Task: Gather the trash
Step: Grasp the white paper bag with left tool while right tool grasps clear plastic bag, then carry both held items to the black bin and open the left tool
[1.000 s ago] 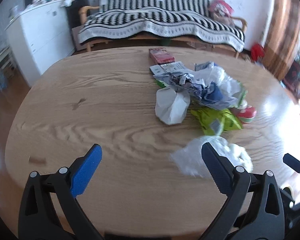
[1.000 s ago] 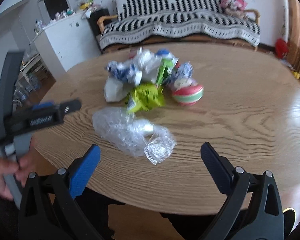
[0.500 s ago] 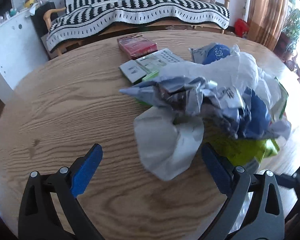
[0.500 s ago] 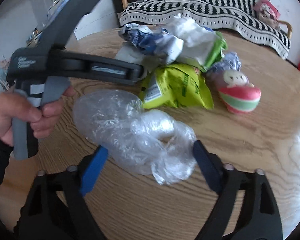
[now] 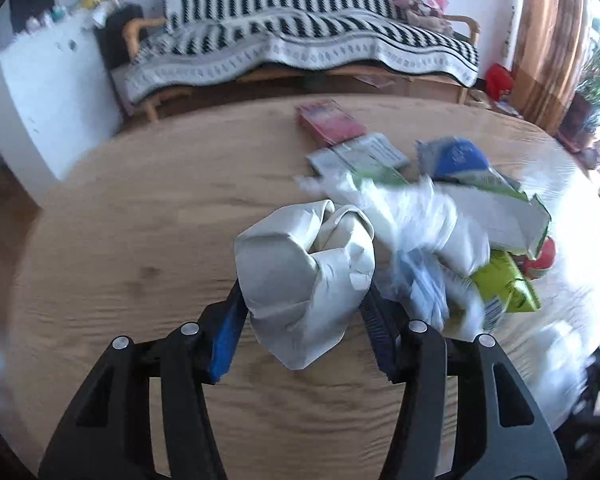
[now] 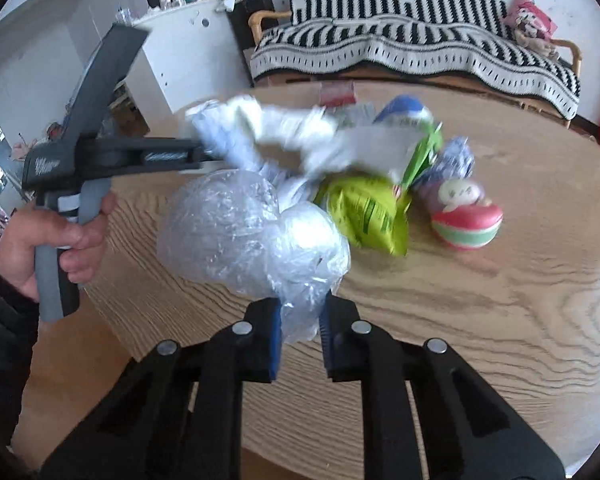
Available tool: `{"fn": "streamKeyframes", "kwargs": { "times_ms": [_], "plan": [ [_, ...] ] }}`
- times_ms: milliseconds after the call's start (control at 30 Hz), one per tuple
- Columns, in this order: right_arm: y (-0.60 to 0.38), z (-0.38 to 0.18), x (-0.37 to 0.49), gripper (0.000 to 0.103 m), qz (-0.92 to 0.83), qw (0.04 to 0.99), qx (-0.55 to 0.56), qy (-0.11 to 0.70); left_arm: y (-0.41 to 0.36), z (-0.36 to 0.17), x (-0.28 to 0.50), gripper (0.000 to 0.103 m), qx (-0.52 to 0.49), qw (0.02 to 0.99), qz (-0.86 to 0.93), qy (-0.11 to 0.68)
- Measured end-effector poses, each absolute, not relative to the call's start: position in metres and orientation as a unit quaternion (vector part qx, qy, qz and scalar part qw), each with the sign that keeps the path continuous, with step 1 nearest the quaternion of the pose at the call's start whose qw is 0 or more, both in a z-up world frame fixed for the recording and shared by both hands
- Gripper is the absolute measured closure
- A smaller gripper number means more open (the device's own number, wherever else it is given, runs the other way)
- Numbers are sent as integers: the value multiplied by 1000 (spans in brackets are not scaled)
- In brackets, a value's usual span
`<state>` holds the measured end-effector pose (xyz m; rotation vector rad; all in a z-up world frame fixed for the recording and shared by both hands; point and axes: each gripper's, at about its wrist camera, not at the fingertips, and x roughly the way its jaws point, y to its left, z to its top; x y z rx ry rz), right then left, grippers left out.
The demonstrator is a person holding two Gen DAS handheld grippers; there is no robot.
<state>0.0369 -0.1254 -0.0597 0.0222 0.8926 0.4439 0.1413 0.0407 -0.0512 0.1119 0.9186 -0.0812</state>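
Observation:
A pile of trash lies on the round wooden table (image 5: 140, 240). My left gripper (image 5: 302, 312) is shut on a crumpled white paper bag (image 5: 304, 276) and holds it above the table; it shows from the side in the right wrist view (image 6: 204, 152). Beside it are white and blue wrappers (image 5: 420, 240) and a green packet (image 5: 504, 284). My right gripper (image 6: 300, 320) is shut on a clear crumpled plastic bag (image 6: 252, 232), lifted near the table's front edge. The green packet (image 6: 364, 212) lies just behind it.
A red box (image 5: 328, 120) and grey cartons (image 5: 364, 156) lie at the far side of the table. A red, white and green plush ball (image 6: 466, 216) sits right of the pile. A striped sofa (image 5: 300, 48) and white cabinet (image 5: 40, 92) stand beyond.
Both grippers closed: the left on the white paper bag, the right on the clear plastic bag. Both pieces are lifted off the table, dragging wrappers along.

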Motion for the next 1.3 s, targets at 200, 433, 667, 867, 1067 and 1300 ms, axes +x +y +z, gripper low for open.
{"fn": "streamKeyframes", "kwargs": {
  "times_ms": [200,433,667,867,1067,1300],
  "plan": [
    [-141,-28,22,87,179,890,18,418,70,-8,131,49,64,905,0,420],
    [-195,-4,3,87,131,904,40,405,49,23,106,49,64,913,-27,402],
    [-335,15,-62,87,18,921,99,377,-84,22,70,49,75,901,-174,391],
    [-489,-10,-177,87,-142,902,168,372,-249,5,20,48,86,852,-336,392],
    [-586,-63,-299,87,-271,852,230,385,-411,-42,-70,48,106,762,-487,414],
    [-640,-138,-392,87,-340,792,302,408,-509,-144,-139,48,150,672,-538,486]
  ]
}}
